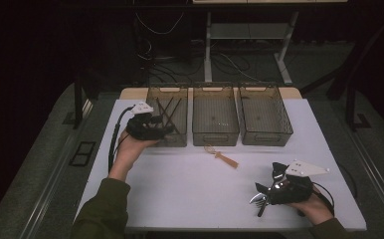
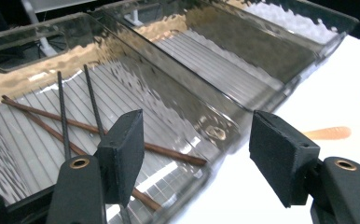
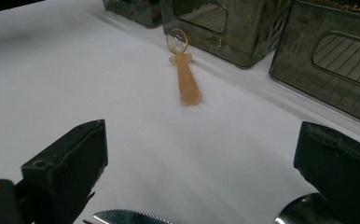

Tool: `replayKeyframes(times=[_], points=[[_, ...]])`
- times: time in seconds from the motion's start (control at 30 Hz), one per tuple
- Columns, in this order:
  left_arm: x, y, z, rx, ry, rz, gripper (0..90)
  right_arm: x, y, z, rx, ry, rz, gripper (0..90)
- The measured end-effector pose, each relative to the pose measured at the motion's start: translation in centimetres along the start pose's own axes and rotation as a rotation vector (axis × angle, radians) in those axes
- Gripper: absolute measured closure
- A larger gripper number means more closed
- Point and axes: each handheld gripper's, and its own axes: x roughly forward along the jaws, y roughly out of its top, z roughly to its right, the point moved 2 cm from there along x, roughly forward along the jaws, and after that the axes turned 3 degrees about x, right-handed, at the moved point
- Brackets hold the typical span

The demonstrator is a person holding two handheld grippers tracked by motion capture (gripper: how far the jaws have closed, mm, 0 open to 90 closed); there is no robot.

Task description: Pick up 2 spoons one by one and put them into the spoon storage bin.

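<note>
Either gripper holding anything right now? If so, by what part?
No. The left gripper stands open over the left bin with chopsticks inside; the right gripper is open above the table.

White table [image 1: 180,189]. 3 smoky translucent grey-brown bins [image 1: 215,117] with ribbed, striped floors. Left bin: 2 reddish-brown chopsticks [image 2: 99,128], 2 black chopsticks [image 2: 62,112]. Spoon [image 3: 185,77]: pale orange handle, clear bowl. Both grippers black, left gripper [image 1: 152,124], right gripper [image 1: 269,189], with white-grey top plates. Olive green sleeves [image 1: 103,209]. Silver cutlery [image 3: 122,217].
</note>
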Motion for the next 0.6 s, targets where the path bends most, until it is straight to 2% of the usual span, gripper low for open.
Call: replayKeyframes(times=[0.13, 0.27, 0.37, 0.47, 0.6], points=[[-0.3, -1.3, 1.2, 0.016, -0.025, -0.01, 31.0, 0.0, 0.0, 0.1, 0.001, -0.002, -0.007, 3.0], [-0.8, -3.2, 2.7, 0.013, -0.039, 0.01, 30.4, 0.0, 0.0, 0.0, 0.005, -0.003, -0.003, 3.0], [-1.4, -4.1, 3.7, 0.05, -0.042, -0.005, 28.9, -0.1, 0.0, 0.0, 0.004, -0.001, 0.0, 3.0], [-2.2, -4.8, 4.6, 0.046, -0.074, 0.028, 28.7, 0.0, -0.1, -0.1, -0.004, -0.001, -0.008, 3.0], [-2.9, -5.9, 5.7, 0.065, -0.085, 0.043, 26.3, 0.0, 0.0, -0.1, -0.005, 0.001, -0.005, 3.0]])
